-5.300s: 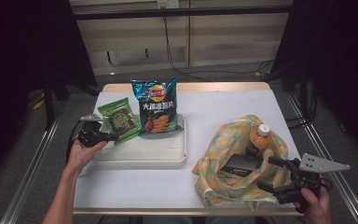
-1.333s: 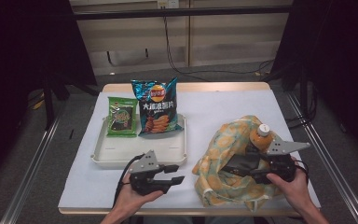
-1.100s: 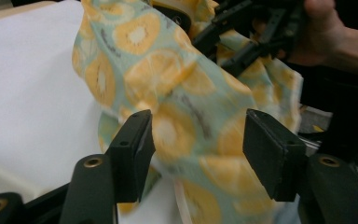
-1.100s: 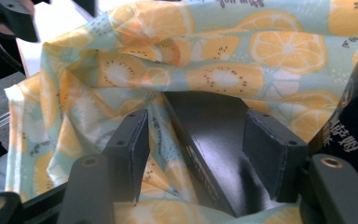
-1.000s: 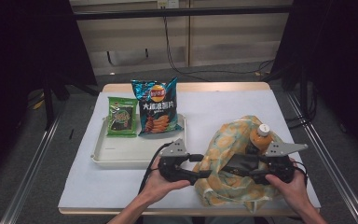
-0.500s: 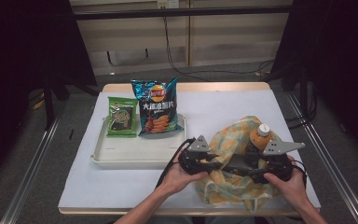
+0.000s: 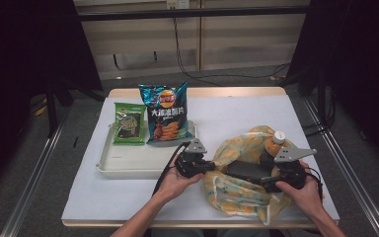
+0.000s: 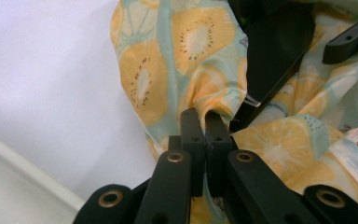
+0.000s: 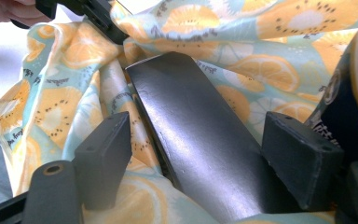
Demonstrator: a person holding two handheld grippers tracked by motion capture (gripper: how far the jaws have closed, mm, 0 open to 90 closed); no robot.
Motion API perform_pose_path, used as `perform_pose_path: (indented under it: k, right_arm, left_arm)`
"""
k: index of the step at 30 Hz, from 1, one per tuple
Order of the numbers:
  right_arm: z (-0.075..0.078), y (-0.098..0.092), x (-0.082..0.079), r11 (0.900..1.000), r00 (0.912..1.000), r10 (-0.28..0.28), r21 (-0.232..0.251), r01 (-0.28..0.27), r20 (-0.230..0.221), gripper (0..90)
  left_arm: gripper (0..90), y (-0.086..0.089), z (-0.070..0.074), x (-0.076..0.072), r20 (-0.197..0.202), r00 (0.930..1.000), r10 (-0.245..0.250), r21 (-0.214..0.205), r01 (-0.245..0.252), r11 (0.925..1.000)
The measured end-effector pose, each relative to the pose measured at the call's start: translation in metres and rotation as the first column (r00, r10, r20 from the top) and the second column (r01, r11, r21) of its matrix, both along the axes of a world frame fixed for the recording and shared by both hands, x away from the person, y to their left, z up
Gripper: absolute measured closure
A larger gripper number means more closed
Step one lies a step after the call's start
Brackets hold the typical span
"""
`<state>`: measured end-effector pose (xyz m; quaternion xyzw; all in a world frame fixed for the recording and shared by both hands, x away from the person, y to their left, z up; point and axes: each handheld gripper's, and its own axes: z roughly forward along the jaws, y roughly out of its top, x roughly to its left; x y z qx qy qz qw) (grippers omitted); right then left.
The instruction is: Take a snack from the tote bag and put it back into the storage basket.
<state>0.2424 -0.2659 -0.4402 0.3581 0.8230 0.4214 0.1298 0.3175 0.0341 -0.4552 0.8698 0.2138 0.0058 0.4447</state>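
Crinkled fruit-print fabric bag (image 8: 200, 70) pinched by left gripper (image 8: 205, 122), glossy flat black box (image 9: 200, 135)

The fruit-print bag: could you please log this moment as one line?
left gripper: shut on fruit-print bag rim | right gripper: open, fingers straddling black box | tray: untouched

Soft printed cloth bag (image 7: 242, 190), a glossy smooth black pack (image 9: 191, 135) inside, on a matt white tabletop (image 7: 237, 116).

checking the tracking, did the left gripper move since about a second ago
Yes. The left gripper has travelled right from beside the tray corner to the bag rim; its jaws have just closed, pinching the cloth.
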Motion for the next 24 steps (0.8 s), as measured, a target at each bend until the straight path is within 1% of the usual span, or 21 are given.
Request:
perform_pose_path:
  k: [1, 2, 4, 5, 6, 7, 11, 12, 15, 17, 20, 21, 22, 23, 24]
  right_arm:
    - [0.000, 0.000, 0.000, 1.0000, 1.0000, 0.000, -0.005, 0.000, 0.003, 24.5]
    - [0.000, 0.000, 0.000, 1.0000, 1.0000, 0.002, -0.009, -0.002, 0.007, 24.5]
    - [-0.001, 0.001, 0.000, 0.9999, 0.9998, 0.008, -0.014, -0.008, 0.016, 24.3]
    - [-0.001, 0.001, 0.000, 0.9998, 0.9998, 0.011, -0.018, -0.011, 0.019, 24.3]
    - [-0.002, 0.001, 0.000, 0.9998, 0.9996, 0.010, -0.020, -0.009, 0.025, 24.2]
    - [-0.002, 0.001, 0.000, 0.9997, 0.9995, 0.009, -0.024, -0.009, 0.030, 24.0]
    - [-0.003, 0.003, -0.002, 0.9992, 0.9988, 0.011, -0.039, -0.009, 0.047, 24.1]
    - [-0.003, 0.003, -0.001, 0.9991, 0.9984, 0.020, -0.037, -0.018, 0.052, 24.8]
    - [-0.002, 0.006, 0.001, 0.9987, 0.9978, 0.028, -0.045, -0.025, 0.060, 25.0]
    - [-0.002, 0.008, 0.003, 0.9987, 0.9976, 0.016, -0.049, -0.012, 0.068, 23.6]
    - [-0.005, 0.012, 0.006, 0.9973, 0.9979, 0.017, -0.072, -0.013, 0.062, 21.1]
    - [-0.005, 0.012, 0.006, 0.9973, 0.9979, 0.017, -0.072, -0.013, 0.062, 21.1]
    - [-0.008, 0.015, 0.006, 0.9959, 0.9985, 0.031, -0.086, -0.027, 0.046, 19.2]
    - [-0.009, 0.016, 0.006, 0.9948, 0.9980, 0.034, -0.098, -0.029, 0.053, 19.4]
    - [-0.010, 0.017, 0.005, 0.9939, 0.9979, 0.029, -0.108, -0.023, 0.058, 20.0]
  left_arm:
    - [89.6, 0.000, -0.003, 0.001, -0.006, 1.0000, 0.002, -0.007, -0.002, 1.0000]
    - [89.4, 0.000, -0.004, 0.001, -0.005, 1.0000, 0.003, 0.008, -0.003, 1.0000]
    - [89.2, 0.000, -0.004, 0.001, -0.006, 1.0000, 0.008, 0.004, -0.007, 1.0000]
    - [89.0, 0.000, -0.004, 0.001, -0.004, 1.0000, 0.008, -0.002, -0.008, 1.0000]
    - [88.8, 0.000, -0.005, 0.002, -0.011, 0.9999, 0.009, -0.013, -0.009, 0.9999]
    - [88.8, 0.000, -0.005, 0.003, -0.007, 1.0000, 0.005, -0.007, -0.005, 1.0000]
    - [88.0, -0.004, -0.007, 0.003, -0.010, 0.9998, 0.015, -0.016, -0.015, 0.9998]
    - [87.8, -0.006, -0.008, 0.005, -0.013, 0.9999, 0.007, -0.013, -0.007, 0.9999]
    - [87.7, -0.009, -0.011, 0.007, -0.025, 0.9996, 0.012, -0.011, -0.012, 0.9999]
    - [87.8, -0.008, -0.012, 0.008, -0.031, 0.9994, 0.014, -0.013, -0.014, 0.9998]
    - [87.7, -0.008, -0.012, 0.010, -0.034, 0.9992, 0.022, -0.016, -0.022, 0.9996]
    - [87.7, -0.008, -0.012, 0.010, -0.034, 0.9992, 0.022, -0.016, -0.022, 0.9996]
    - [87.7, -0.008, -0.012, 0.010, -0.036, 0.9991, 0.023, -0.014, -0.023, 0.9996]
    - [87.6, -0.008, -0.013, 0.010, -0.037, 0.9990, 0.025, -0.018, -0.026, 0.9995]
    - [87.4, -0.009, -0.014, 0.010, -0.037, 0.9990, 0.025, -0.012, -0.026, 0.9996]
